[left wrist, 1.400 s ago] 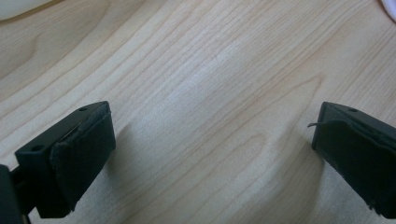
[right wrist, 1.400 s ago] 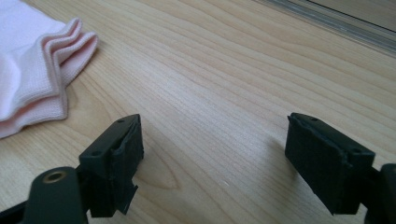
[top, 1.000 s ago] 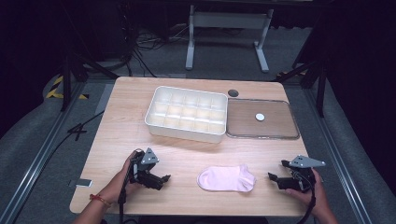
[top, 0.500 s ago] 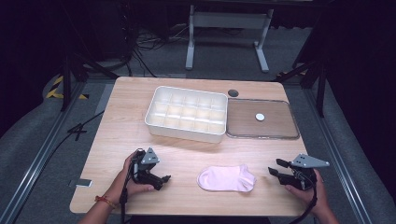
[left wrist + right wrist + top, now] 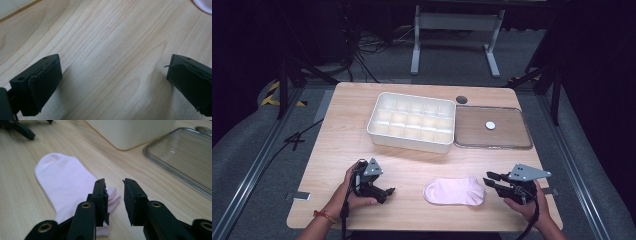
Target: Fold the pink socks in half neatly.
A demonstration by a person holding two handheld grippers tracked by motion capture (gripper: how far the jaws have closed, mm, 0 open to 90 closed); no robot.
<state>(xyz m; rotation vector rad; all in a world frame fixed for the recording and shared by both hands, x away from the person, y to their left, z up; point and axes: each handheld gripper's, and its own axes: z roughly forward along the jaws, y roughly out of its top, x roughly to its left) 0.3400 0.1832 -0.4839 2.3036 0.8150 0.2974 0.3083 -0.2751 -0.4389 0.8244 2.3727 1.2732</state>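
A pale pink sock [image 5: 454, 190] lies flat on the wooden table near its front edge. My right gripper [image 5: 488, 180] hovers just off the sock's right end, pointing at it. In the right gripper view its jaws [image 5: 115, 190] have just been closing and stand a narrow gap apart with nothing between them; the sock [image 5: 65, 177] lies just ahead and to the left. My left gripper [image 5: 386, 193] rests on the table left of the sock, pointing toward it. In the left gripper view it [image 5: 113, 75] is open wide over bare wood.
A white compartmented box [image 5: 409, 142] stands at the middle back of the table, with a clear lid [image 5: 507, 142] lying flat to its right. A dark round hole [image 5: 461, 99] sits behind them. The table edge runs close behind both hands.
My right gripper has moved left and up toward the sock's end, and its jaws have narrowed from wide open. The left gripper has stayed where it was.
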